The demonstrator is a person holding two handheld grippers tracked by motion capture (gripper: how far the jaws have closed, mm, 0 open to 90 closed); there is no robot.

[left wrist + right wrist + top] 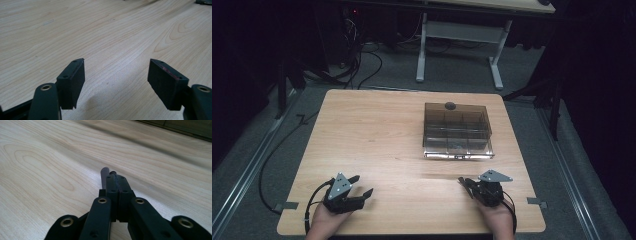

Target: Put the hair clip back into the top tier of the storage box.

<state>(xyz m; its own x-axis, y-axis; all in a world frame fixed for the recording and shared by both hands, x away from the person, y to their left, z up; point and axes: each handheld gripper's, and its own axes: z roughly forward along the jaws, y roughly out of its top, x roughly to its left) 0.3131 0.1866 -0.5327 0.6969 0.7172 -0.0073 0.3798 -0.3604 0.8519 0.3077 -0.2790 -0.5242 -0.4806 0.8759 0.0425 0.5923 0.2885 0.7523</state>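
Observation:
A smoky clear plastic compartment box sits on the right half of the wooden table, with a small black knob at its far edge and small dark bits in a front cell. My left gripper rests near the front left edge, its jaws wide apart over bare wood. Near the front right edge, my right gripper has its jaws pressed together. A small dark rod-like part sticks out at their tip.
Beyond the table's far edge are a white-legged desk and cables on the grey floor. Tape tabs mark the table's front corners. Bare wood lies between the grippers and the box.

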